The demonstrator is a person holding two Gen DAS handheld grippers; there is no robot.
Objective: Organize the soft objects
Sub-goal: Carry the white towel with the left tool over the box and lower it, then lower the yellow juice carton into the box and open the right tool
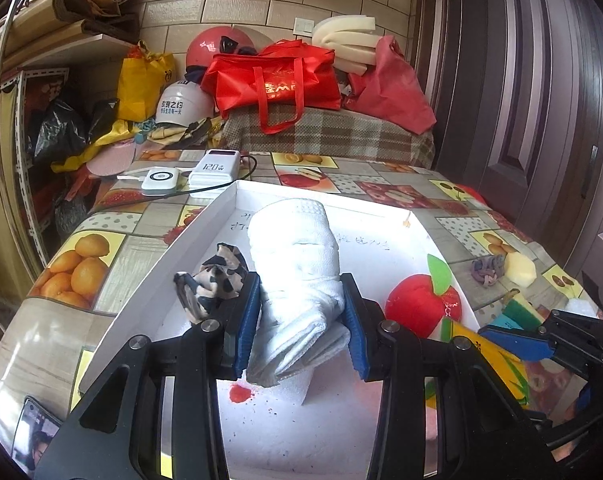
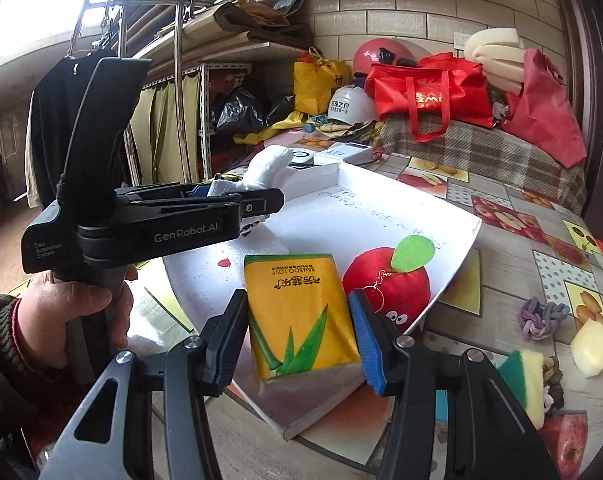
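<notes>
One fruit-print tablecloth (image 1: 113,276), white tray (image 1: 205,224), tiled brick wall (image 1: 221,0).

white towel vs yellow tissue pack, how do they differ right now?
The white towel is a plain white, rolled, lumpy cloth; the yellow tissue pack is a flat-sided block printed with green leaves and text. The towel sits clamped in the left gripper; the pack in the right gripper. The towel sags and creases between the pads; the pack keeps its boxy shape. Both are held over the white tray.
</notes>
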